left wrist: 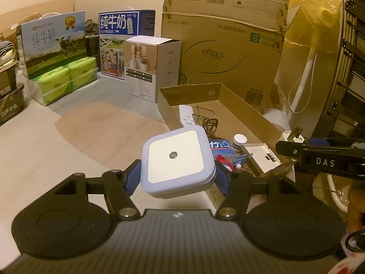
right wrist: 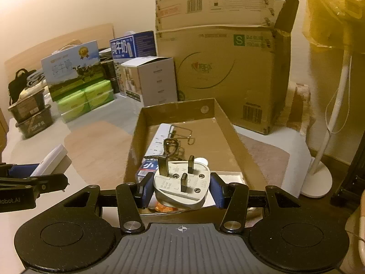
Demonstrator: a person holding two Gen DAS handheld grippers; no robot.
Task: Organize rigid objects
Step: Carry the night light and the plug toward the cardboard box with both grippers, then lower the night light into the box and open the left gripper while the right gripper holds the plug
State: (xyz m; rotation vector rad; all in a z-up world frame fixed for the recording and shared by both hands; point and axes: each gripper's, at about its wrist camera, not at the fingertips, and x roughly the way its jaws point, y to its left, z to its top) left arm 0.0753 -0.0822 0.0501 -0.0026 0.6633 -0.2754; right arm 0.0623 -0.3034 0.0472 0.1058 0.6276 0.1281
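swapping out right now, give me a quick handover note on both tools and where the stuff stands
Left tool: shut on the square white night light with a pale blue rim, held in the air left of the tray.
Right tool: shut on the white three-pin plug adapter, prongs up, over the tray's near end.
Shallow brown cardboard tray: already holds a white power strip, a wire clip, a blue packet, a small white-capped bottle and a flat white box.
Left: set both held items in the tray, probably in the bare right-hand part.
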